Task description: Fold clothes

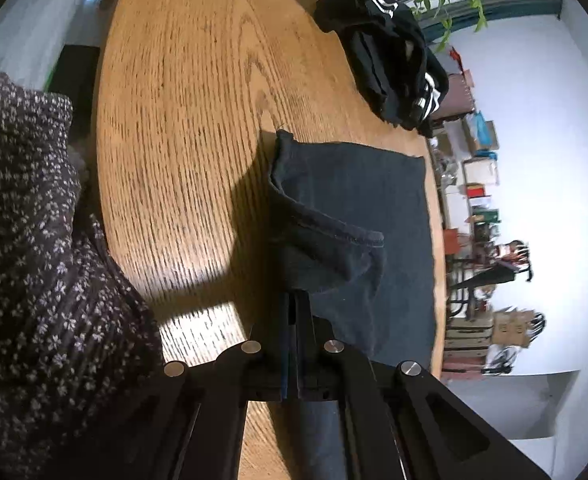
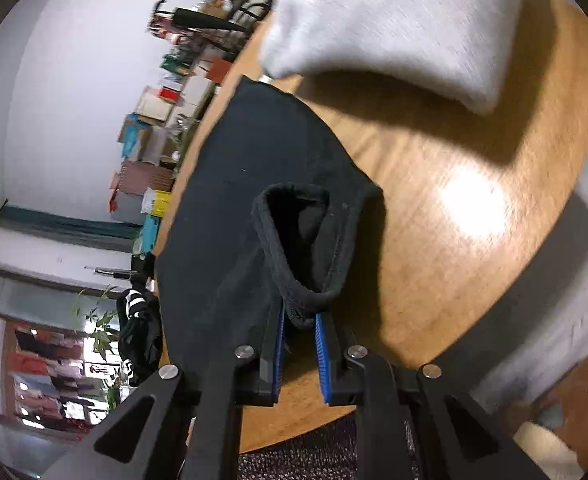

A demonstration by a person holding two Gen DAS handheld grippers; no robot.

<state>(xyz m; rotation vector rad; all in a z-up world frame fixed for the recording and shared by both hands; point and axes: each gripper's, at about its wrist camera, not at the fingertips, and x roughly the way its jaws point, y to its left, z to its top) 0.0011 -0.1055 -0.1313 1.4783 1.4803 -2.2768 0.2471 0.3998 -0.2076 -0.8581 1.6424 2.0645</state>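
Both grippers pinch the dark navy cotton garment (image 1: 357, 208) lying flat on the round oak-grain wooden table (image 1: 182, 120): my left gripper (image 1: 295, 300) is pressed tight on one raised edge, my right gripper (image 2: 298, 320) clamps a thick ribbed hem between its blue pads (image 2: 321, 344). I judge the fold goes best if I carry both edges over level, keeping the cloth taut. Hard to read: the grey folded cloth (image 2: 393, 28) is blurred, the crumpled black striped garment (image 1: 385, 56) is a jumble, and the navy garment's far edge is cut off.
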